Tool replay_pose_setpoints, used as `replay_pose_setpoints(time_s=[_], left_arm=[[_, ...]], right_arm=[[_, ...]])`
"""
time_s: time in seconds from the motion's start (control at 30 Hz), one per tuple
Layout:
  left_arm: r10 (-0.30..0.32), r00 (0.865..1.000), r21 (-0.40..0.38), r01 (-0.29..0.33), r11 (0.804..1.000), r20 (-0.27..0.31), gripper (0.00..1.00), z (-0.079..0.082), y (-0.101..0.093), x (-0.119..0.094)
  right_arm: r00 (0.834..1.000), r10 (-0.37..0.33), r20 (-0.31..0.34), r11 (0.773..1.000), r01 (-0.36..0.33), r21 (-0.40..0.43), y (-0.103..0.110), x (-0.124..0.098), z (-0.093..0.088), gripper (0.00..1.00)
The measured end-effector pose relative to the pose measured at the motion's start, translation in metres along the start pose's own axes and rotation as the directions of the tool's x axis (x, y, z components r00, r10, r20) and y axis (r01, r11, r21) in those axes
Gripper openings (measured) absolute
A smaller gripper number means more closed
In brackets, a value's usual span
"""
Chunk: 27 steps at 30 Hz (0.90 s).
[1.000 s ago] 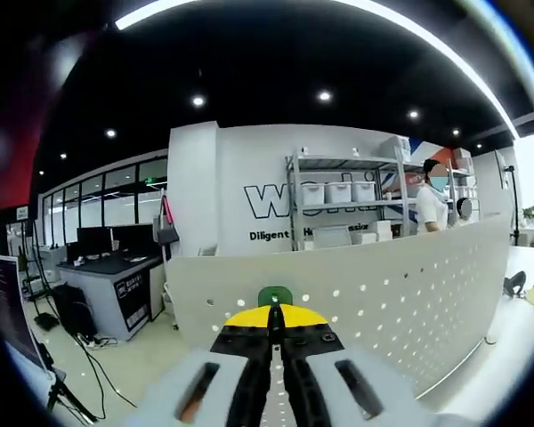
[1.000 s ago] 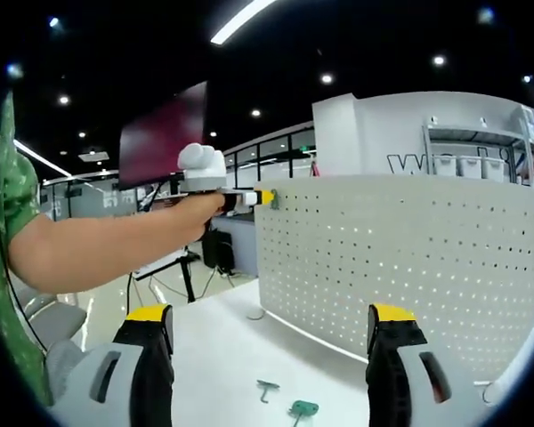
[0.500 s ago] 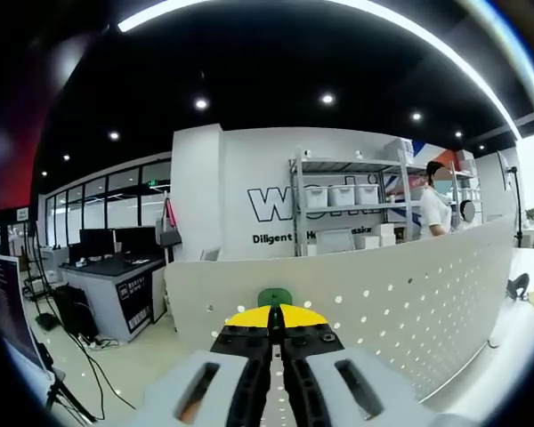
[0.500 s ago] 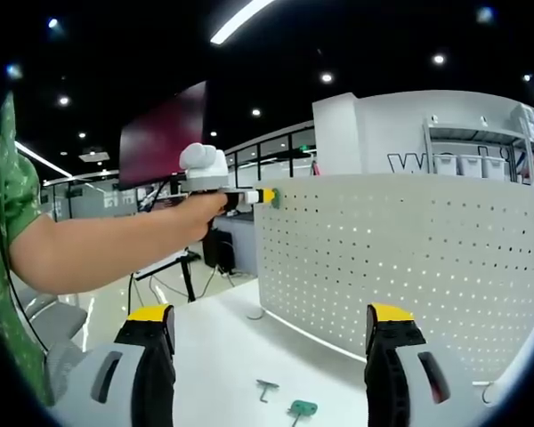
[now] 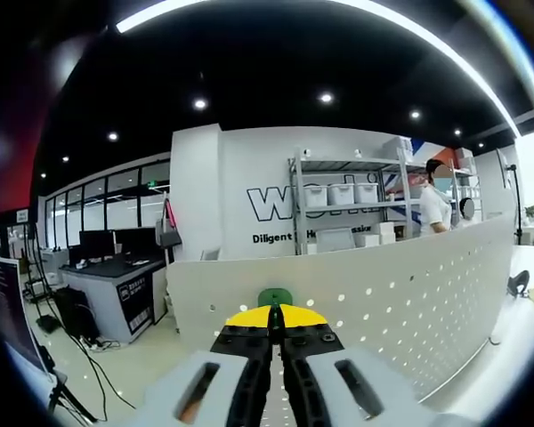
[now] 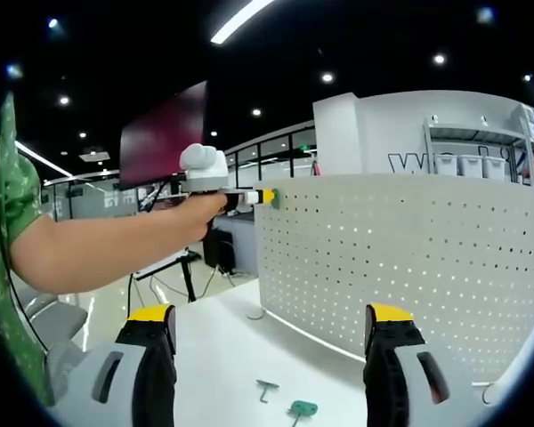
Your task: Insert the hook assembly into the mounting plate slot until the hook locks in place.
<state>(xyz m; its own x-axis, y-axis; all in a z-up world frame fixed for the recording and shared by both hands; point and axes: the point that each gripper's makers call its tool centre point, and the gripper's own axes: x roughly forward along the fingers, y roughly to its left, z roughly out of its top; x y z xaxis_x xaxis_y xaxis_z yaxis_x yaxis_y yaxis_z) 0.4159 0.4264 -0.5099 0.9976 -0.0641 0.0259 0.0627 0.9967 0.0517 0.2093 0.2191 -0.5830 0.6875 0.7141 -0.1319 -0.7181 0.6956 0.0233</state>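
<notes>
Left gripper (image 5: 274, 313): my jaws are pinched together on the green hook (image 5: 275, 296), which pokes out just past the yellow tips.
Hook position: it sits at the top left corner of the white pegboard (image 5: 409, 294); in the right gripper view the left gripper (image 6: 265, 197) meets that same corner of the pegboard (image 6: 409, 258). I cannot tell whether the hook is seated.
Right gripper (image 6: 271, 356): my jaws stand wide apart with nothing between them, above the white table (image 6: 222, 356).
Spare parts: two more hooks, one grey (image 6: 267, 388) and one green (image 6: 302, 409), lie on the table near the board's foot.
Handling: I judge the hook light, stiff plastic, small enough to twist in the grip; holding its flat head squarely suits it.
Edges: the board's top edge and left end are right beside my tips.
Open room: free space above and left of the board; floor and desks lie well behind it.
</notes>
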Motion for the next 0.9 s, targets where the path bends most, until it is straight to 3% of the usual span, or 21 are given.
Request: replay_pose_setpoints(time_s=[0.9], left_arm=[[-0.016,1.000,0.027,0.016,1.000,0.002,0.02,-0.0009,-0.0003,0.0016]], right_arm=[[1.000,-0.007,-0.006,1.000,0.007,-0.008,-0.0010,-0.0012,0.0007,0.88]])
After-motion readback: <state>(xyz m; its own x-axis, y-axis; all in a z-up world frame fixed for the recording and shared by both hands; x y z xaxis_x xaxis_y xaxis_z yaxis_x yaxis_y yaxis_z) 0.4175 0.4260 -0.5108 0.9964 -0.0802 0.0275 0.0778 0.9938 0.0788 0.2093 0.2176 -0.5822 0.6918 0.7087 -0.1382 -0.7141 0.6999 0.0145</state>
